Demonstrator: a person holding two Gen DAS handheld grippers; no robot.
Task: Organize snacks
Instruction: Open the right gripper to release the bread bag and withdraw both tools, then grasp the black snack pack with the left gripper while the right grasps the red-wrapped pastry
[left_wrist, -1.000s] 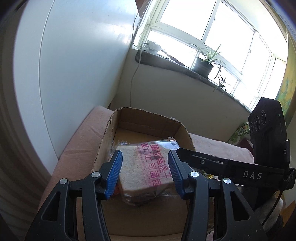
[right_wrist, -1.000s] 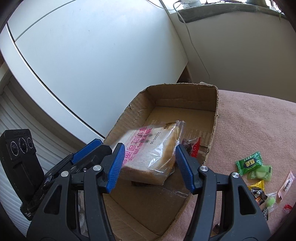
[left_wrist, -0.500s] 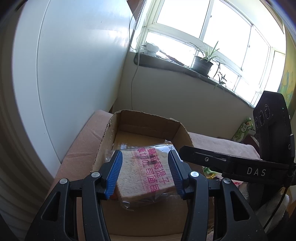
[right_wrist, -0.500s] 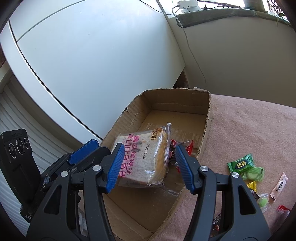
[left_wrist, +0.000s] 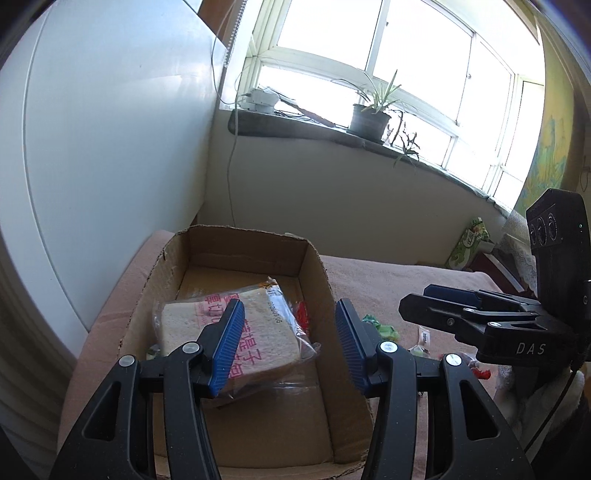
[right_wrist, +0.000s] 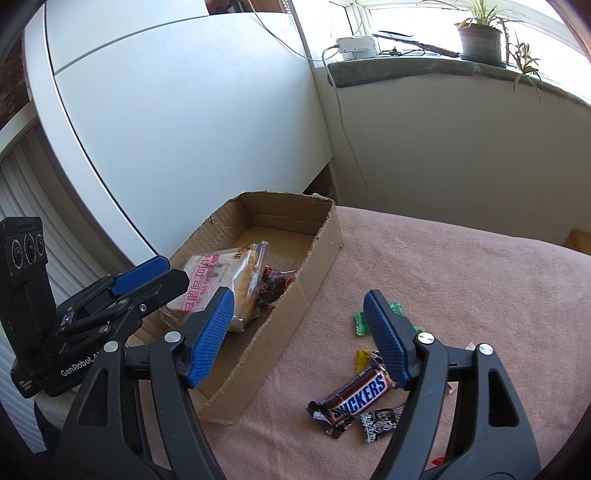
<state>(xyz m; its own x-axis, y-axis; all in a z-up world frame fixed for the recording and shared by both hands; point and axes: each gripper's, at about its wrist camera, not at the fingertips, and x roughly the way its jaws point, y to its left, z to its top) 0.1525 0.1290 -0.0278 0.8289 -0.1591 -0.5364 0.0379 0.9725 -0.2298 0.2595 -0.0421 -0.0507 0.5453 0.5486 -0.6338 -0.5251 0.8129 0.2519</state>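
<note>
sitting in the cardboard box (left_wrist: 317, 266) right now is the bagged bread slice (left_wrist: 258, 332), lying tilted on the box floor with its pink lettering up, and next to it a small red-wrapped snack (right_wrist: 275, 282) toward the box's right wall. left gripper (left_wrist: 290, 345) hovers above the near end of the box with a gap between its blue pads, nothing pinched, the bread just shows behind its left finger. right gripper (right_wrist: 299, 341) has just been spreading its jaws wider and there's nothing between them either, it hangs over the box's right edge and the pink cloth (right_wrist: 461, 280). out on the cloth beside the box there's a snickers bar (right_wrist: 354, 397), a black-and-white candy (right_wrist: 382, 424) touching it, a green candy (right_wrist: 360, 323) and a yellow wrapper (right_wrist: 364, 358) just past it. box sits at the cloth's left side, close to the white cabinet (right_wrist: 184, 110), potted plant (left_wrist: 371, 114) up on the windowsill
</note>
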